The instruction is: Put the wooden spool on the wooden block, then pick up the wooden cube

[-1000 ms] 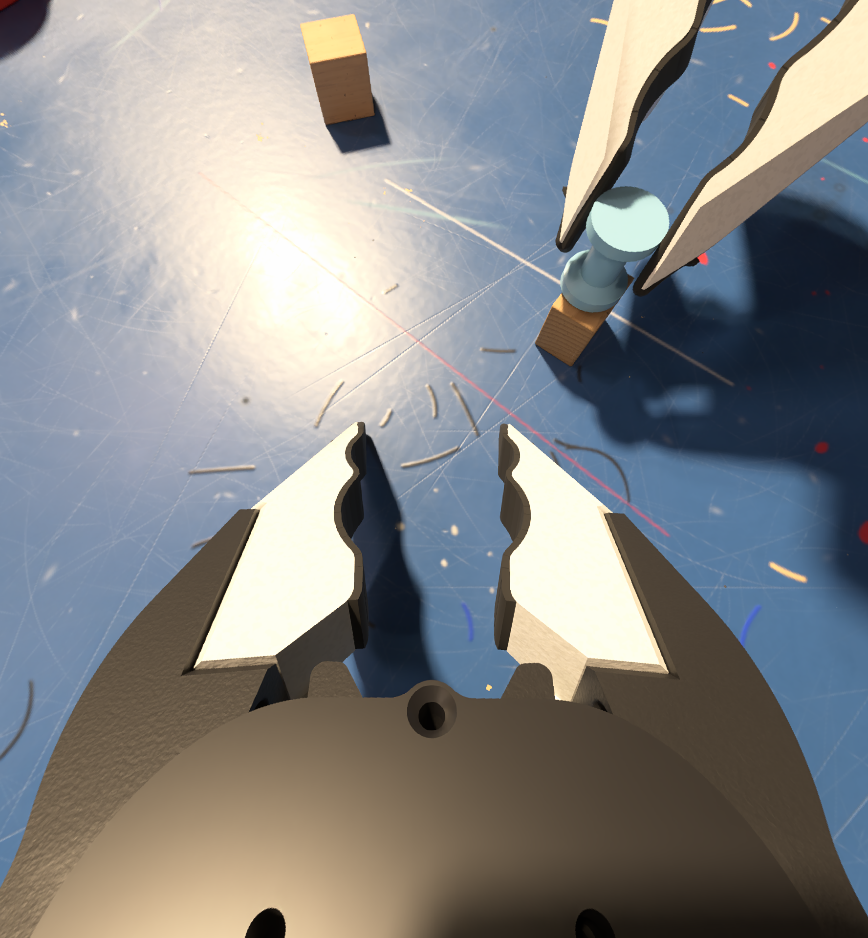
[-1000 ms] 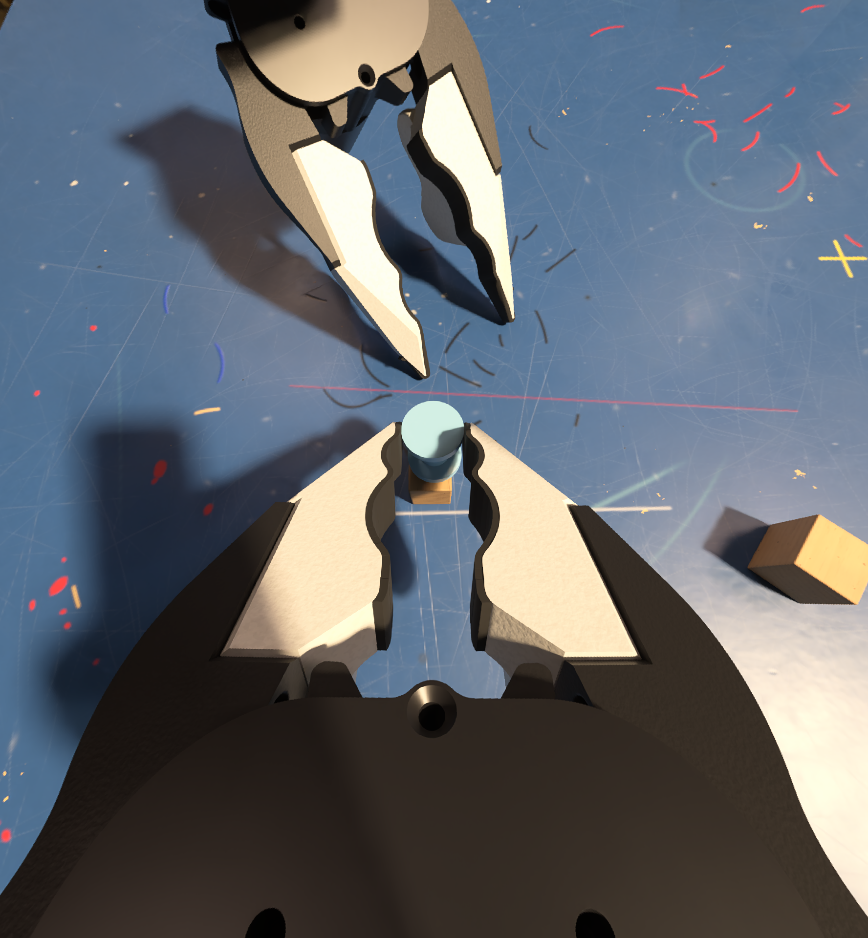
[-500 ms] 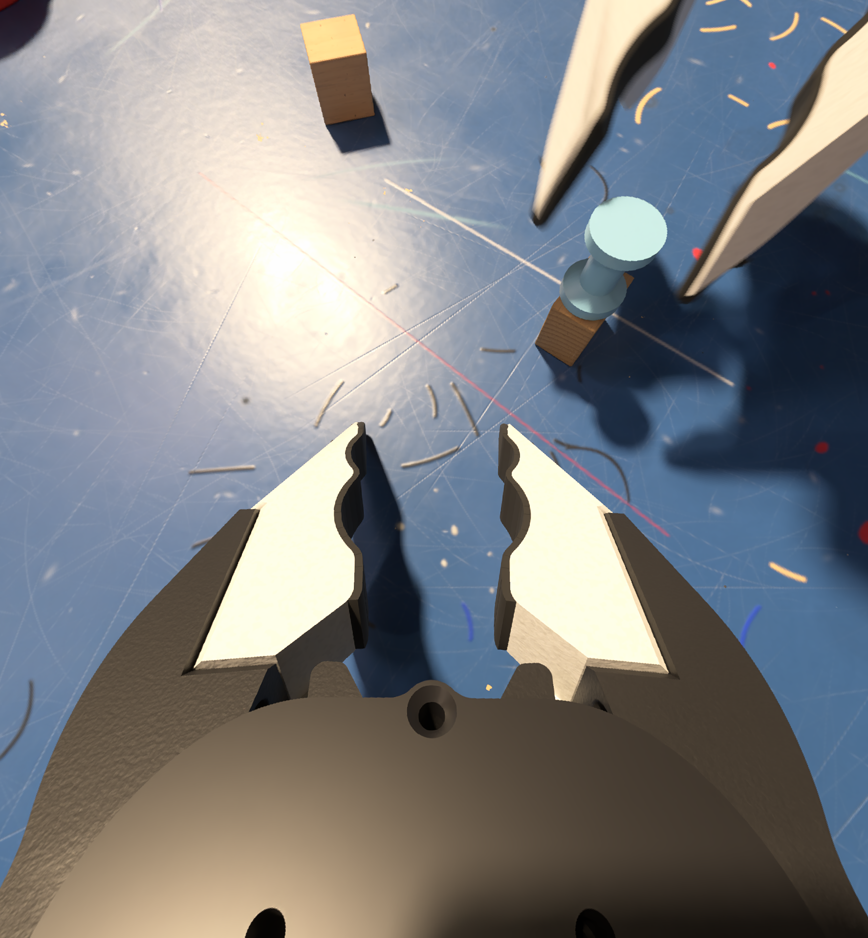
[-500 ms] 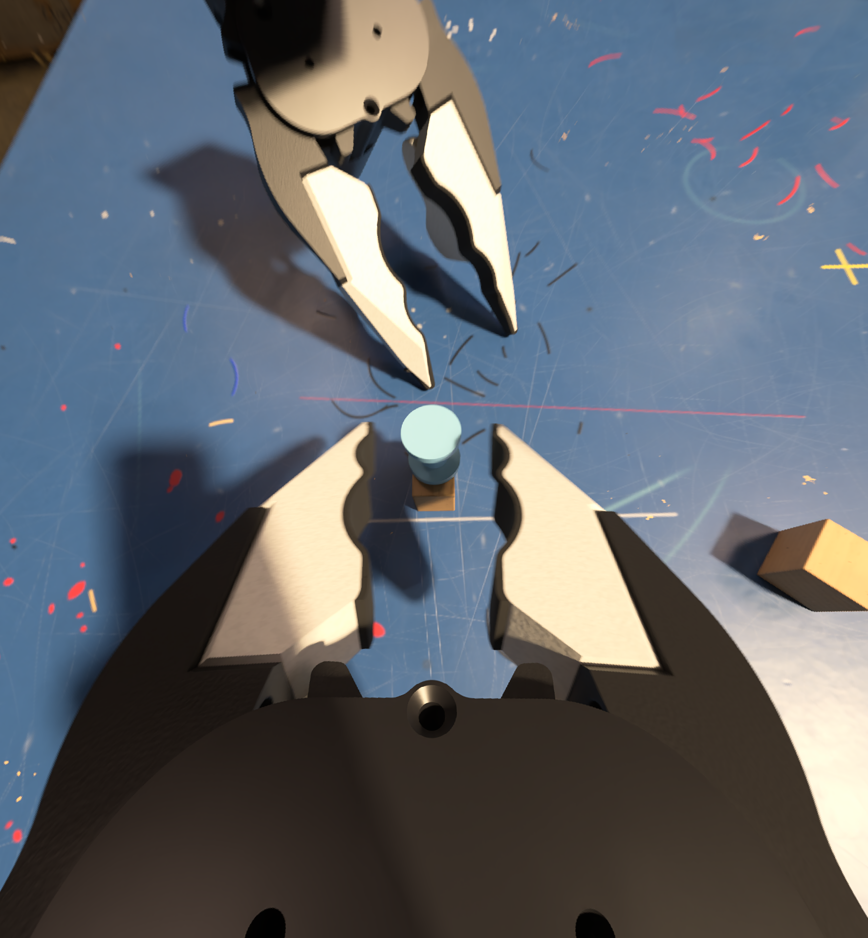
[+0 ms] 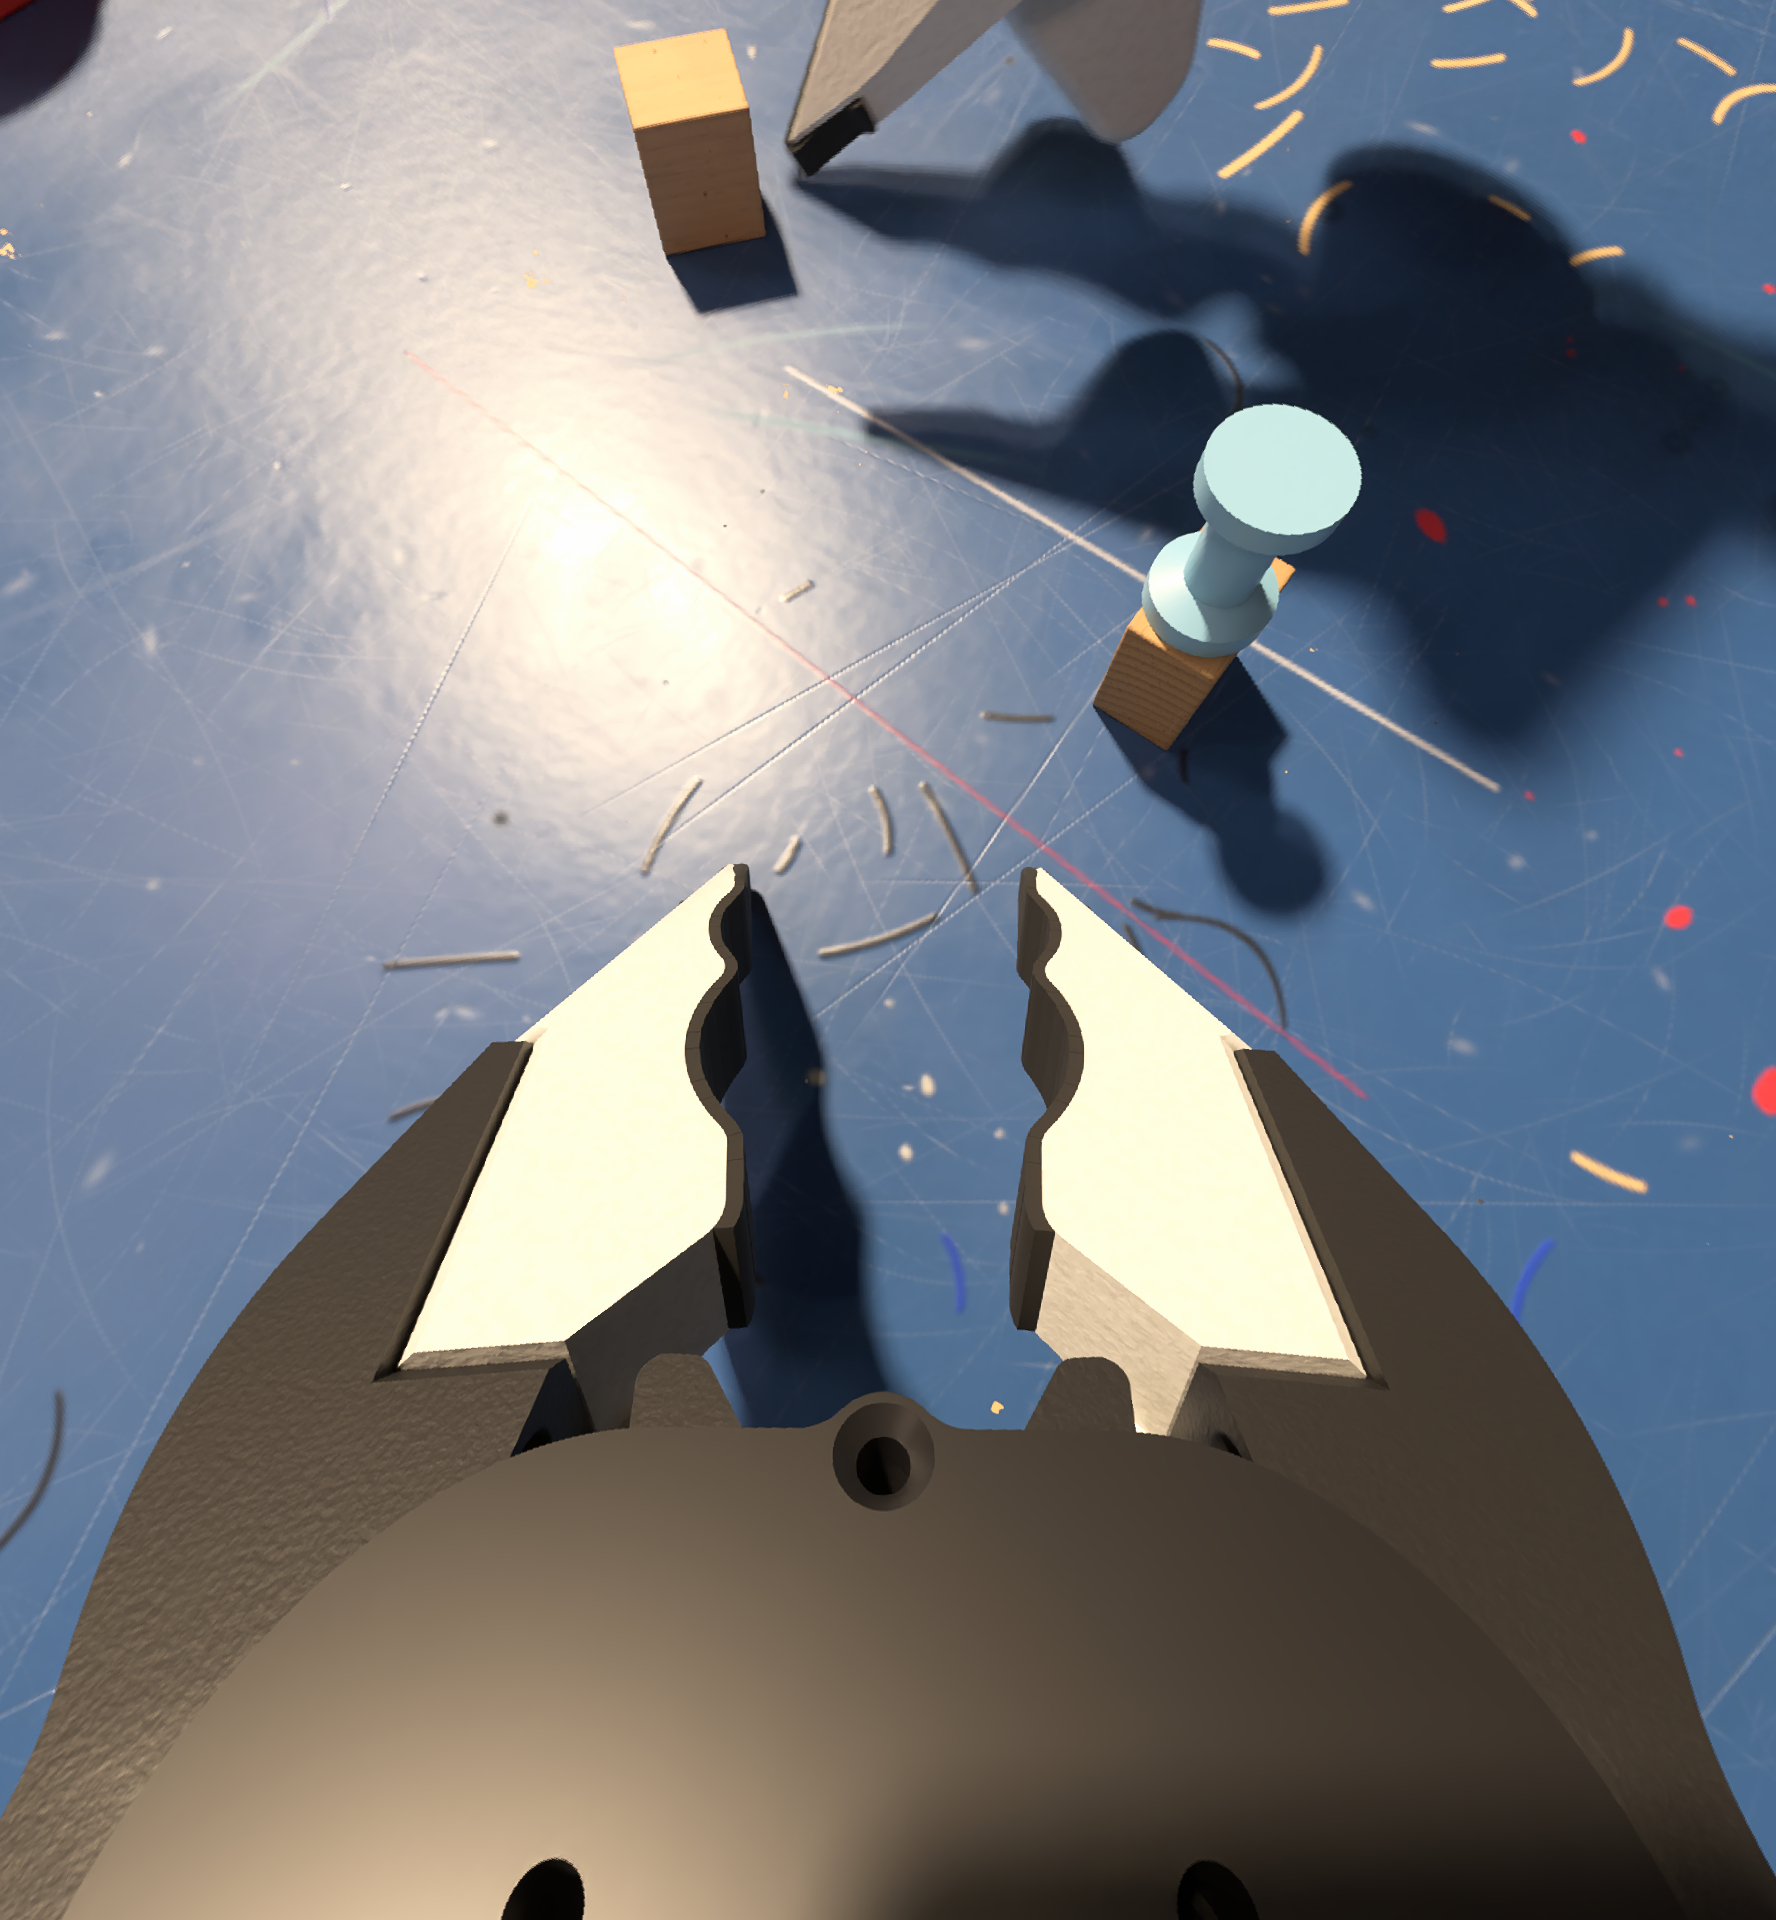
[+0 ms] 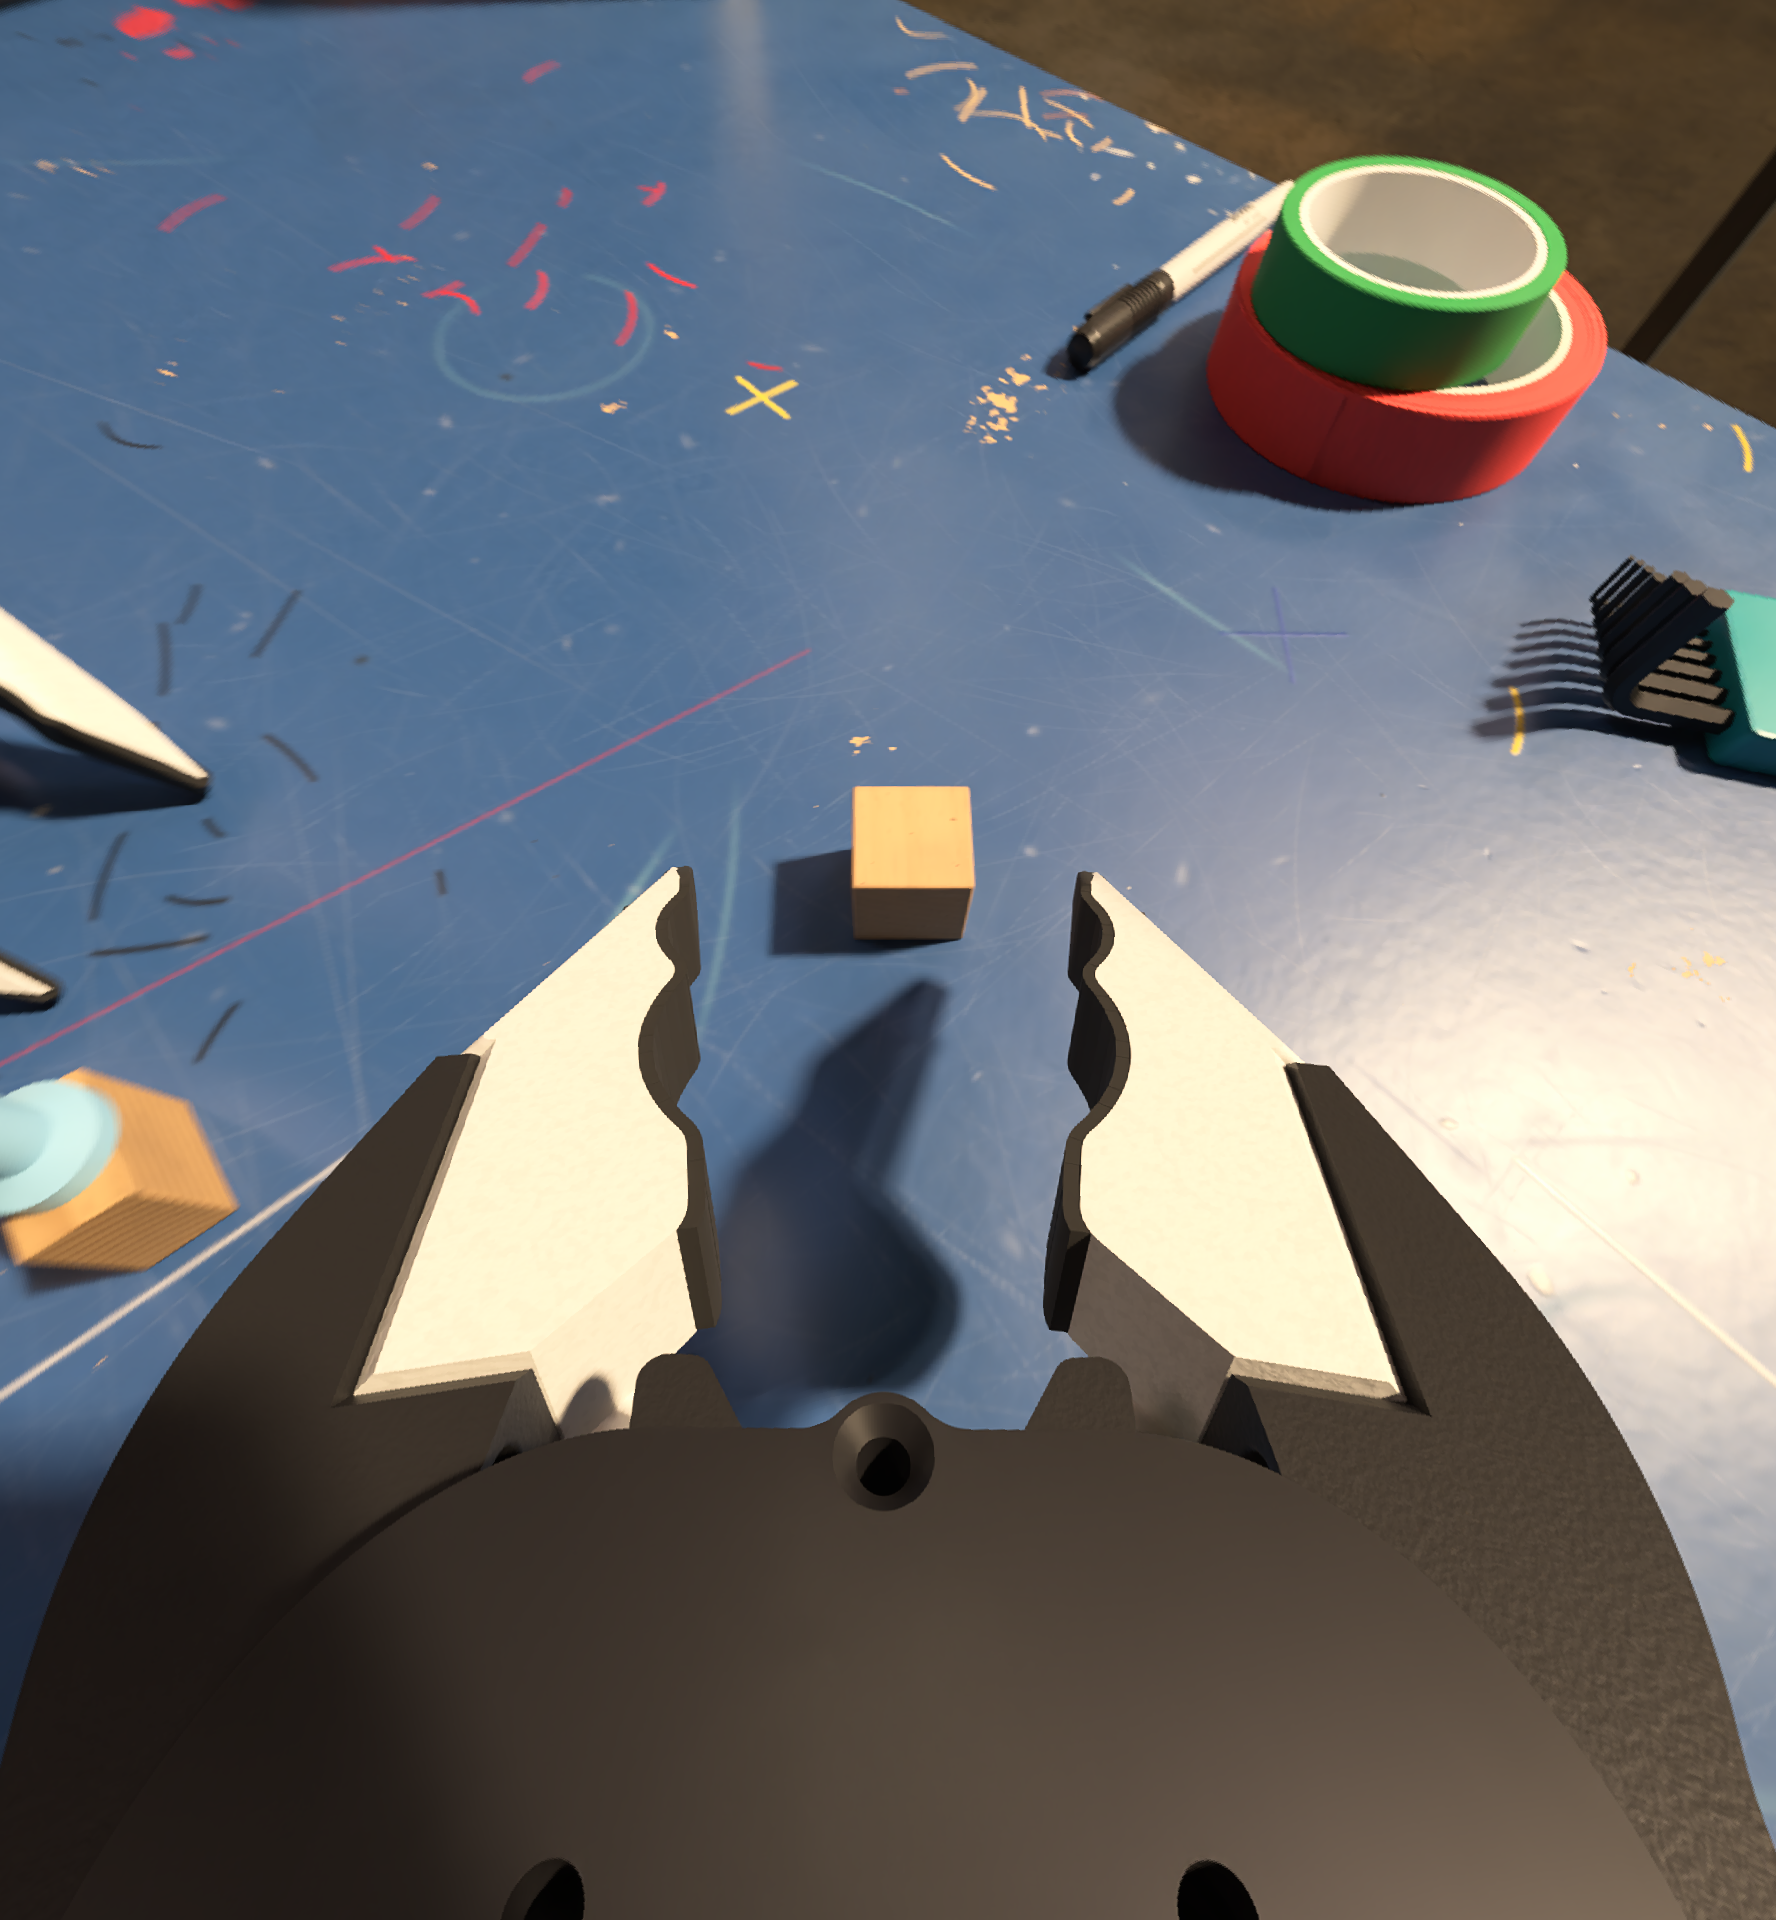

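A pale blue spool [image 5: 1239, 540] stands upright on a small wooden block [image 5: 1162, 681] on the blue table; both show at the left edge of the right wrist view, the spool [image 6: 1, 1153] on the block [image 6: 131, 1195]. A light wooden cube [image 6: 911, 860] lies just ahead of my right gripper [image 6: 884, 883], which is open and empty, fingertips either side of it but short of it. The cube [image 5: 695, 140] also shows far off in the left wrist view, with a right fingertip [image 5: 832, 130] beside it. My left gripper [image 5: 882, 883] is open and empty.
A green tape roll [image 6: 1409, 272] sits on a red tape roll [image 6: 1403, 416] at the back right, with a marker pen [image 6: 1170, 281] beside them. A teal holder of black hex keys [image 6: 1736, 686] lies at the right. The table edge runs behind the tape.
My right gripper let go of the spool, drew away from it and swung over to face the wooden cube. The spool stays standing on the block. My left gripper has not moved.
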{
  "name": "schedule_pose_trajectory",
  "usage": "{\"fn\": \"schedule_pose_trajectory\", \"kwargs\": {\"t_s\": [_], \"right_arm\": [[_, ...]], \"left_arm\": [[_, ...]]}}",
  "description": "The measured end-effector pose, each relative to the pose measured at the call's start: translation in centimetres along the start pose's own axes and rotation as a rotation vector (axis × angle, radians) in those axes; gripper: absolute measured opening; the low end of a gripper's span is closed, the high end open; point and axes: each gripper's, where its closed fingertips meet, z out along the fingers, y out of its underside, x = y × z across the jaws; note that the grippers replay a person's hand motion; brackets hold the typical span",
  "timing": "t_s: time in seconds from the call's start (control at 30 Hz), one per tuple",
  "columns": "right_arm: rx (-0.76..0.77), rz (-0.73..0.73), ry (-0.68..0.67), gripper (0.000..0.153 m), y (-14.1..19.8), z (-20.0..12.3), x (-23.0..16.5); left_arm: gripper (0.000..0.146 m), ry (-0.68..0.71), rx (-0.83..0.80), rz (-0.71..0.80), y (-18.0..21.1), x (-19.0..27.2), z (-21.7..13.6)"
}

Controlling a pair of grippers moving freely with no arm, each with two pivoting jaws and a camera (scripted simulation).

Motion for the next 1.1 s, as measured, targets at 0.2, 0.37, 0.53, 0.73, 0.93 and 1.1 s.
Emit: {"fn": "schedule_pose_trajectory", "kwargs": {"t_s": [0.2,0.37,0.53,0.73,0.93,1.1], "right_arm": [[-0.104,0.009,0.009,0.073,1.1,2.5,0.8],[-0.111,-0.008,-0.032,0.027,0.8,3.1,0.3],[-0.056,0.003,-0.111,0.027,0.2,1.3,-1.2],[0.066,-0.029,-0.284,0.027,-1.6,-2.3,-5.6],[0.201,-0.116,-0.457,0.027,-2.2,-4.9,-10.3],[0.195,-0.161,-0.533,0.027,-2.2,-6.0,-11.9]], "left_arm": [[0.051,0.002,0.000,-0.001,0.0,0.0,0.0],[0.051,0.002,0.000,-0.001,0.0,0.0,0.0],[0.051,0.002,0.000,0.001,0.0,0.0,0.0],[0.051,0.002,0.000,0.002,0.0,0.0,0.0],[0.051,0.001,0.000,0.002,0.0,0.0,0.0],[0.051,0.000,0.000,0.002,0.0,0.0,0.0]]}}
